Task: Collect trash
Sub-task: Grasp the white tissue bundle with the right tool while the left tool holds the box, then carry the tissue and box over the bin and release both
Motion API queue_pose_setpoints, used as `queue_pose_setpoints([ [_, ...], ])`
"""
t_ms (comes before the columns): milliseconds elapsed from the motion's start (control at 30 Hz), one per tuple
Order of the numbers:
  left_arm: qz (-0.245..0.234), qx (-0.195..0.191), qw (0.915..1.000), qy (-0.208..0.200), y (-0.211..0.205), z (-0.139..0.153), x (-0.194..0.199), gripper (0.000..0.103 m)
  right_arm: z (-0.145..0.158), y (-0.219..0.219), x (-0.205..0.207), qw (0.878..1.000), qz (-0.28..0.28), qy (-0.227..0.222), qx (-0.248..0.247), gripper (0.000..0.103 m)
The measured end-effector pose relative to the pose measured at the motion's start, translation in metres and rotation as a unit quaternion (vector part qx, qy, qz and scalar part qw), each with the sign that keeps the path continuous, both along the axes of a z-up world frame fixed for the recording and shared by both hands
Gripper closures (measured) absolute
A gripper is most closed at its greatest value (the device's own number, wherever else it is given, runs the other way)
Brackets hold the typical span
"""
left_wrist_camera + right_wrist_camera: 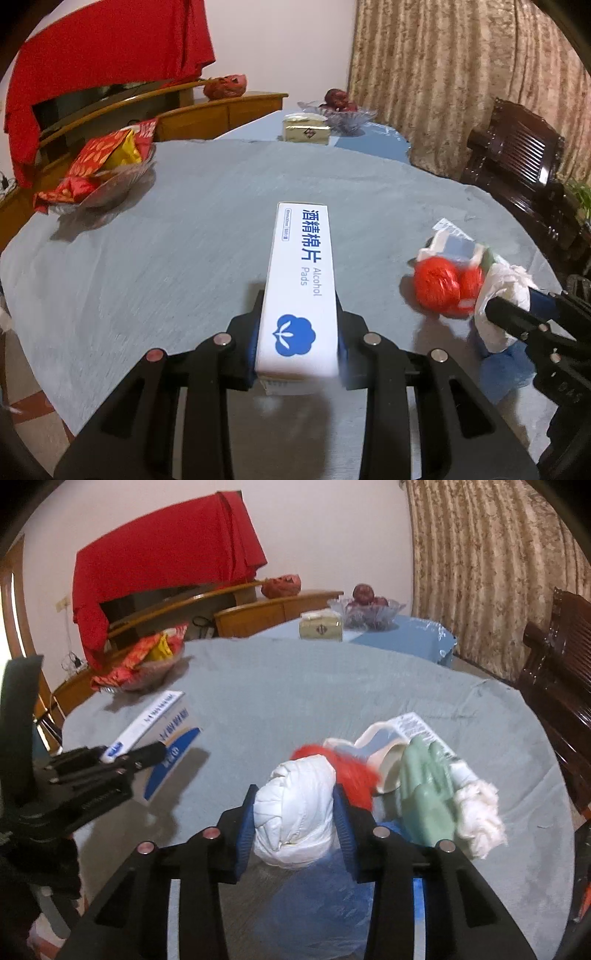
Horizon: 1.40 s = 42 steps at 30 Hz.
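Pickup step: left gripper [299,354] clamps alcohol pads box [301,280]; right gripper [295,823] pinches crumpled white tissue wad [295,812]. Next: lift, needs a bin — none visible.

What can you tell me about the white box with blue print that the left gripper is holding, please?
The box is a long, narrow white carton, apparently cardboard, printed in blue with Chinese characters, "Alcohol Pads" and a blue flower-like logo near its held end. It looks closed and undamaged. The left gripper clamps its near end between blue pads, so the box juts forward over the grey tablecloth, apparently lifted clear of it. Only the pads touch it.
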<state>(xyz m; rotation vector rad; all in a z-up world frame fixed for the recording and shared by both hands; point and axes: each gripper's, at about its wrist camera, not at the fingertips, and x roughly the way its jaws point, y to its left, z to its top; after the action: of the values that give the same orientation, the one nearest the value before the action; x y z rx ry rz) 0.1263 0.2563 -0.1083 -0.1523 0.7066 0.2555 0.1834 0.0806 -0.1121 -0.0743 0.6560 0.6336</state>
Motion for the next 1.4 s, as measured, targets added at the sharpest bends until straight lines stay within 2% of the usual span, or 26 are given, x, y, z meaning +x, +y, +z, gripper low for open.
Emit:
queue_pose_setpoints([
  [367,-0.05,-0.008,0.9986,-0.019,-0.04,0.024,0.011,0.073,0.051,-0.055,-0.007,0.998,-0.029,-0.044,0.036,0.063],
  [733,-0.125,-0.019,0.9914,-0.033,-0.111,0.039,0.019,0.073,0.064,-0.139,-0.015,0.991,-0.11,-0.062,0.036,0.063],
  [1133,-0.225,-0.032,0.9729,-0.043,-0.217,0.05,0.029,0.073,0.064,-0.23,-0.039,0.977,-0.198,-0.069,0.028,0.063],
  [1400,-0.296,-0.041,0.9528,-0.052,-0.298,0.053,0.033,0.073,0.065,-0.301,-0.059,0.96,-0.269,-0.076,0.022,0.063],
])
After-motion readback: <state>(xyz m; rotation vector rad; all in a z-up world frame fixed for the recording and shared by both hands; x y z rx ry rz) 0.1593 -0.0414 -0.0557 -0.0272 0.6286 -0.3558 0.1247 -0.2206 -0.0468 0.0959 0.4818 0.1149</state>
